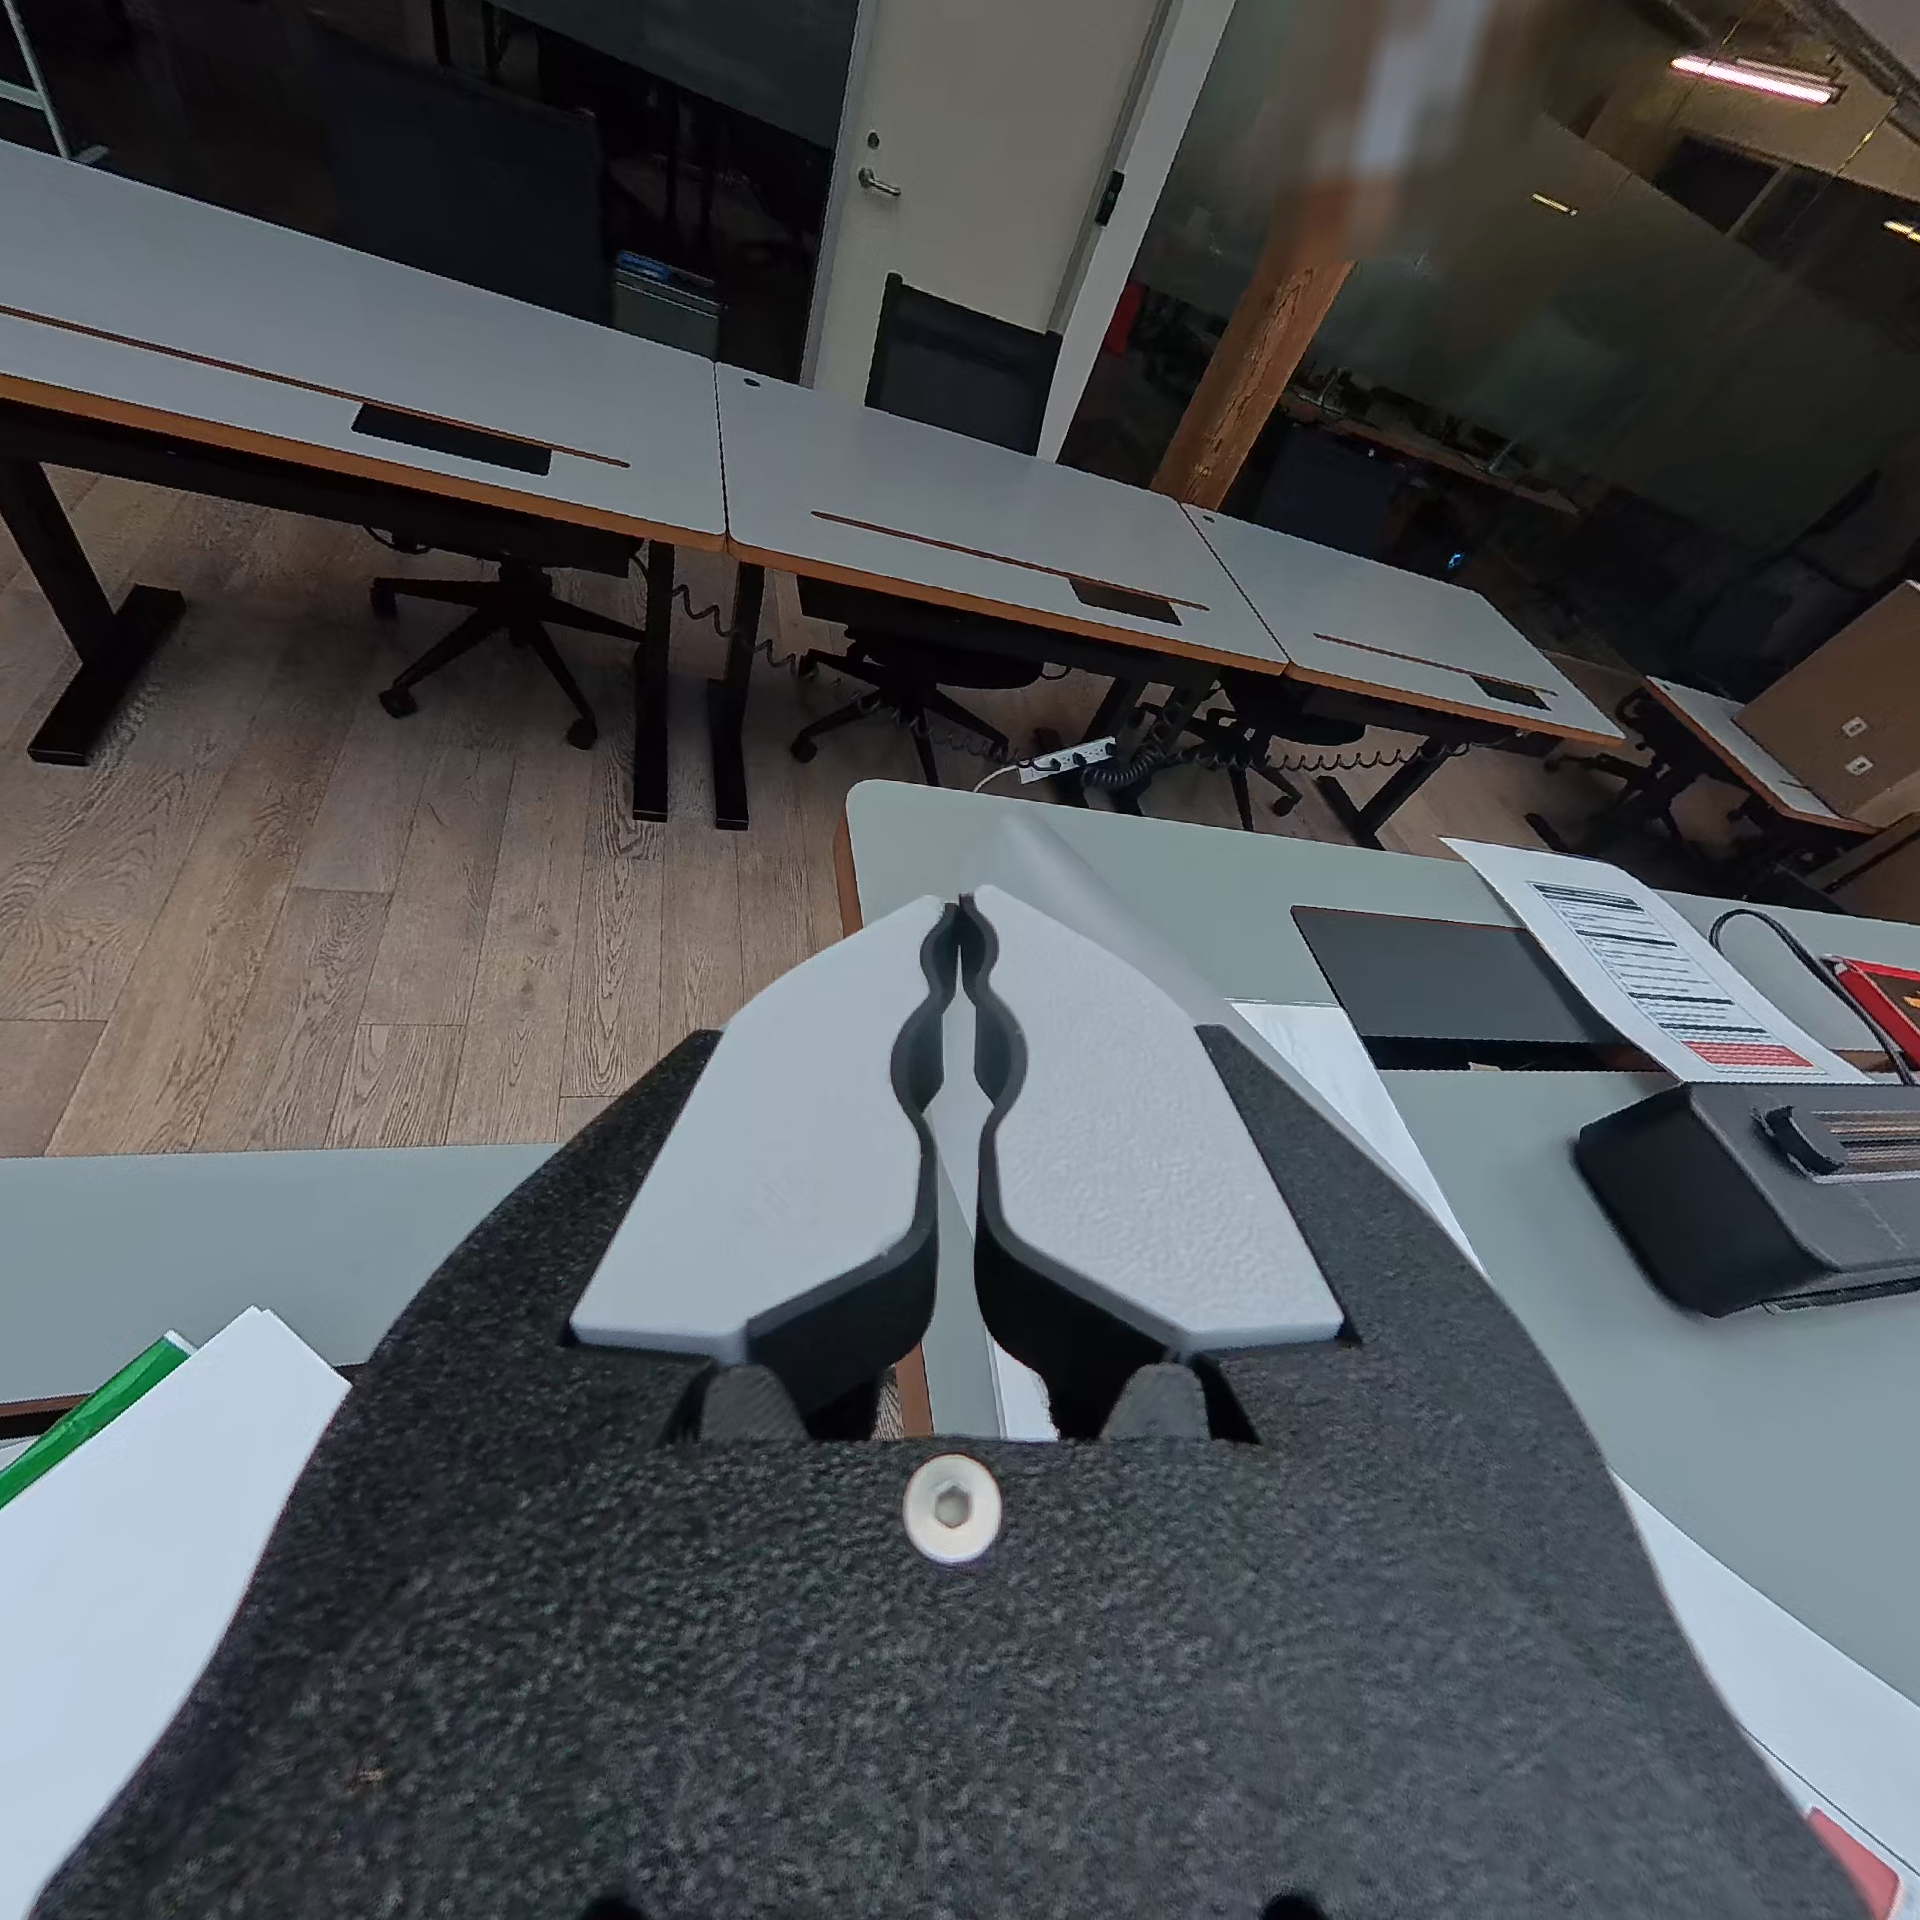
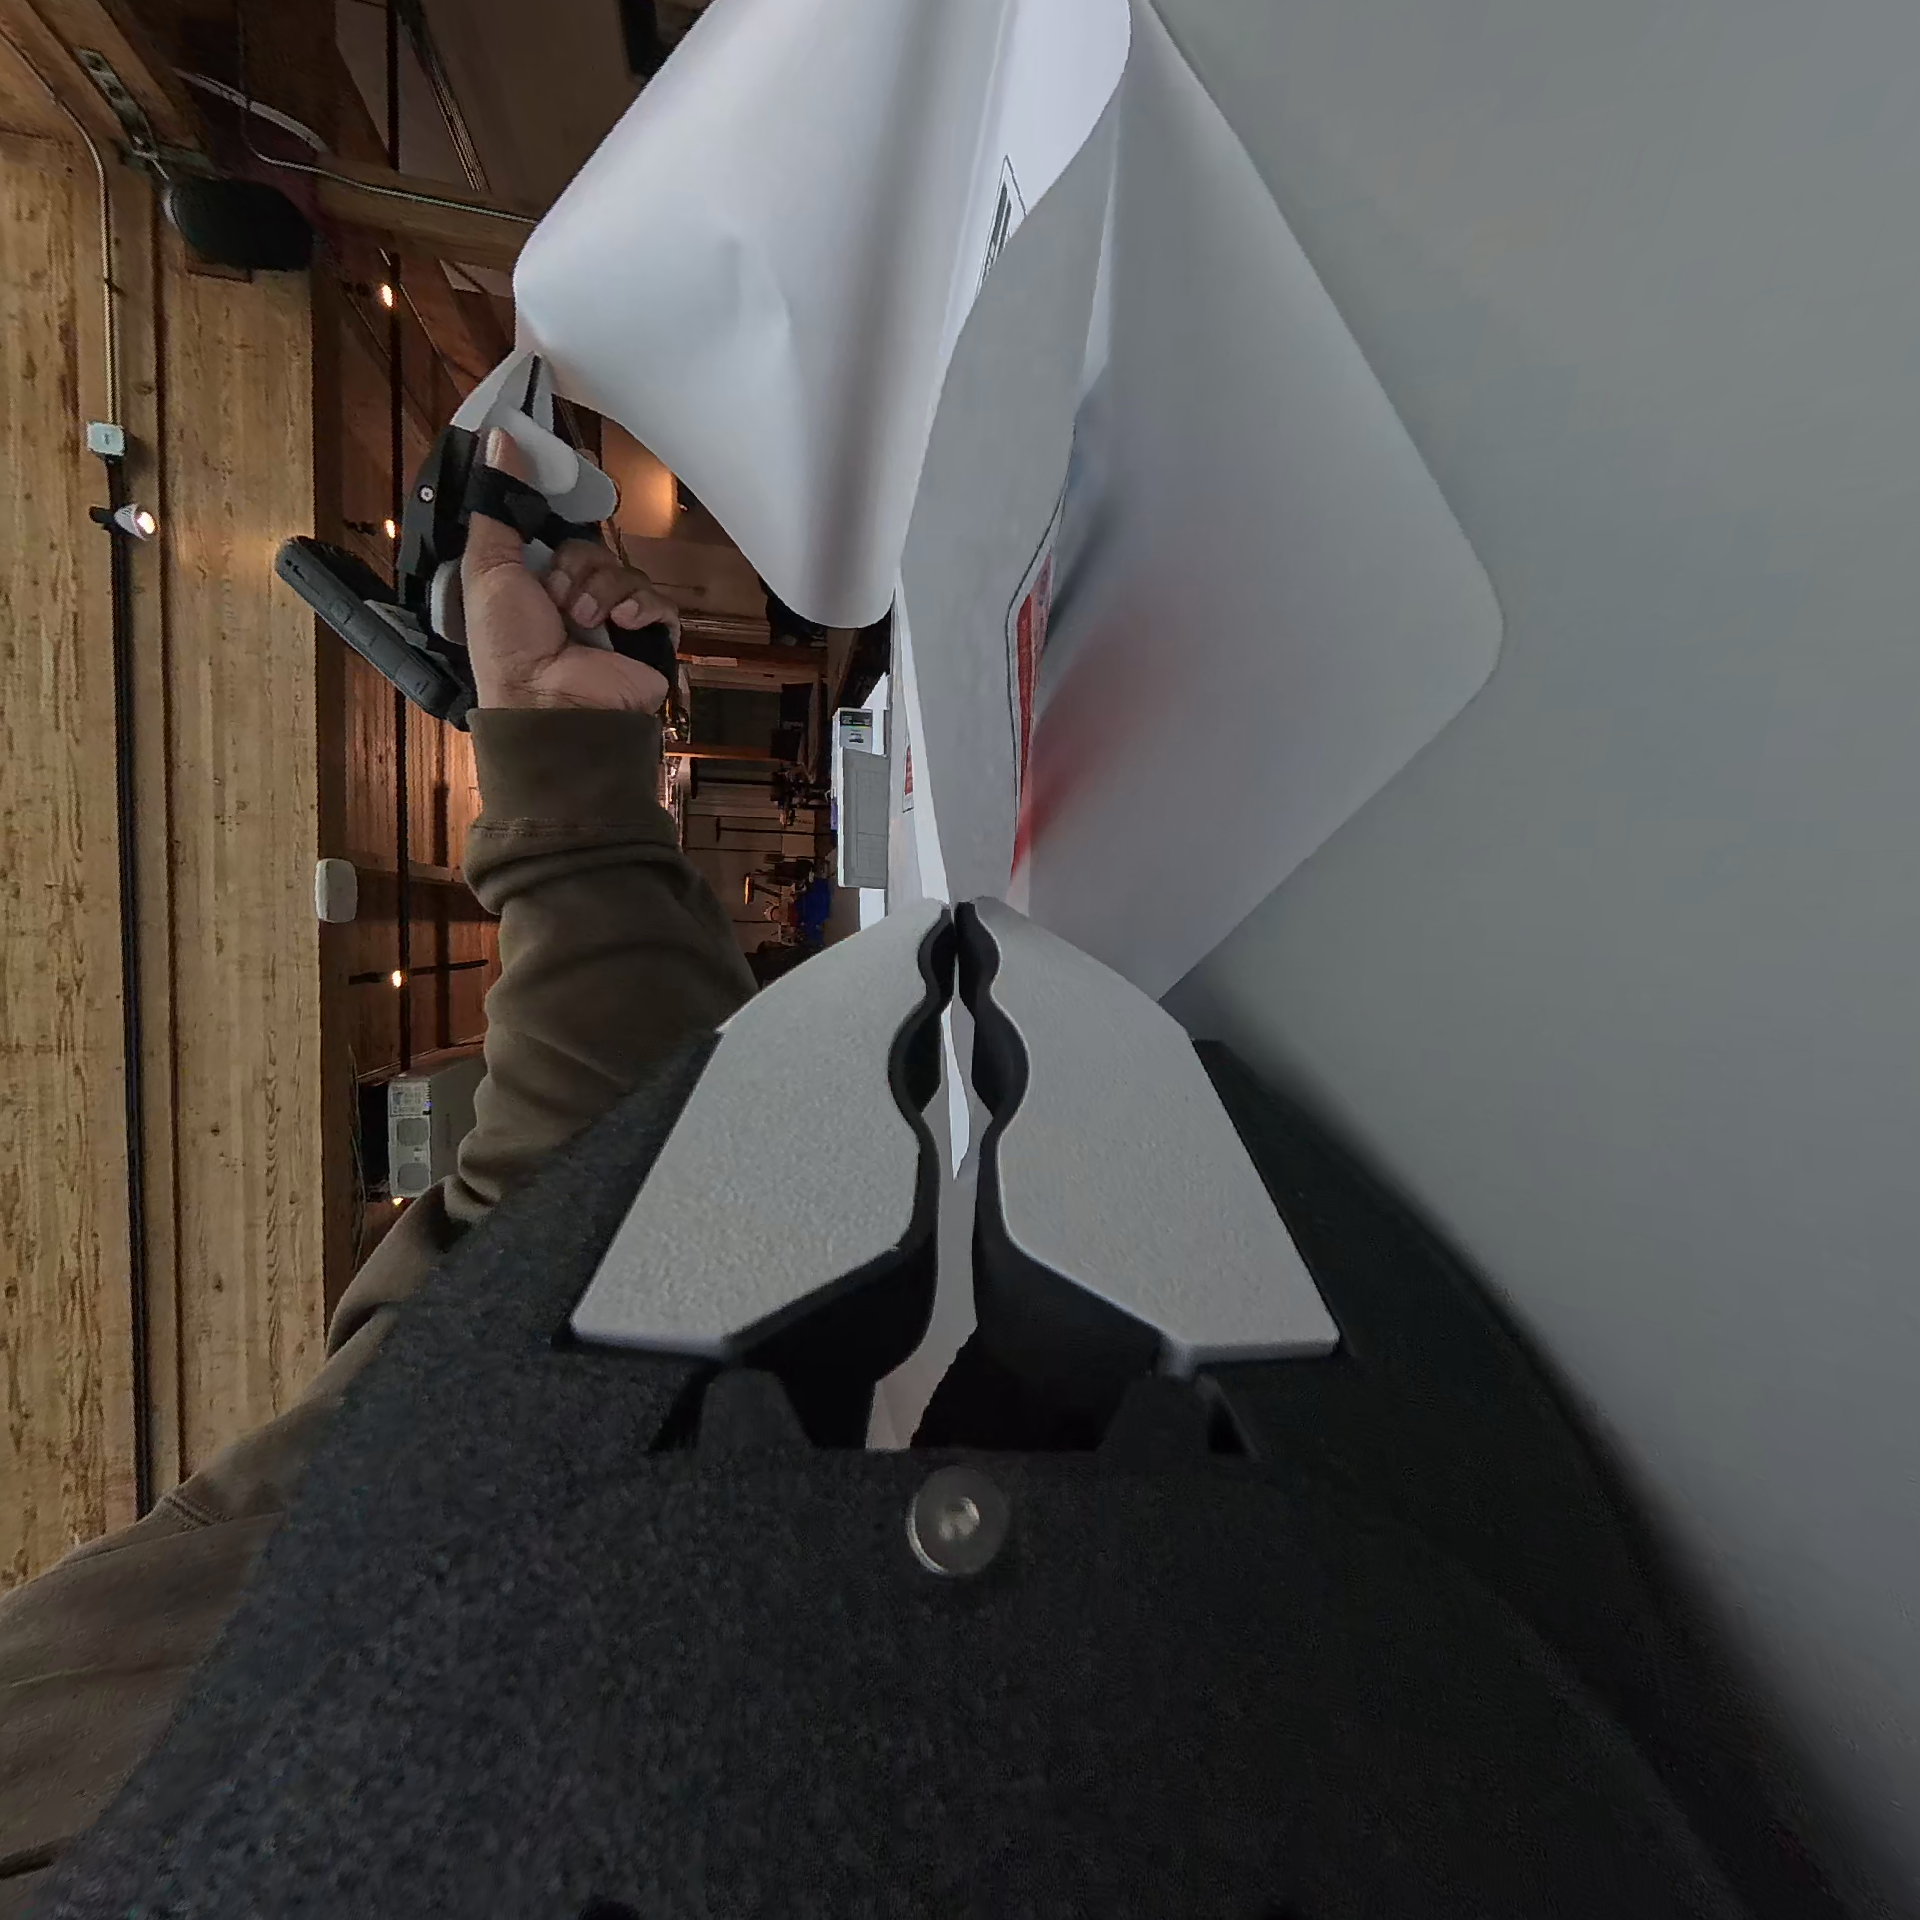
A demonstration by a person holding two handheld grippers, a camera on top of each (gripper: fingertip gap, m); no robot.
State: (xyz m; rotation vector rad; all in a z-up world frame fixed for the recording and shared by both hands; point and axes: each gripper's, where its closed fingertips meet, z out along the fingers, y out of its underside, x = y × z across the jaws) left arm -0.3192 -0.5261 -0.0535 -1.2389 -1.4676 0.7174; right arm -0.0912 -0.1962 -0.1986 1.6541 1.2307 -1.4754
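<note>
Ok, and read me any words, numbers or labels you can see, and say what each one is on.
Nothing here is clear enough to quote.
Paper at the right gripper: some print and a red block, blurred.
Flat page: rows of print above a red block, too small to read.
Box: two white labels, too small to read.

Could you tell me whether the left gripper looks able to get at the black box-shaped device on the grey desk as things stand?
Probably not yet. The left gripper is shut on a white sheet, which the right gripper also pinches. The black device lies uncovered off to its right on the grey desk.
</note>
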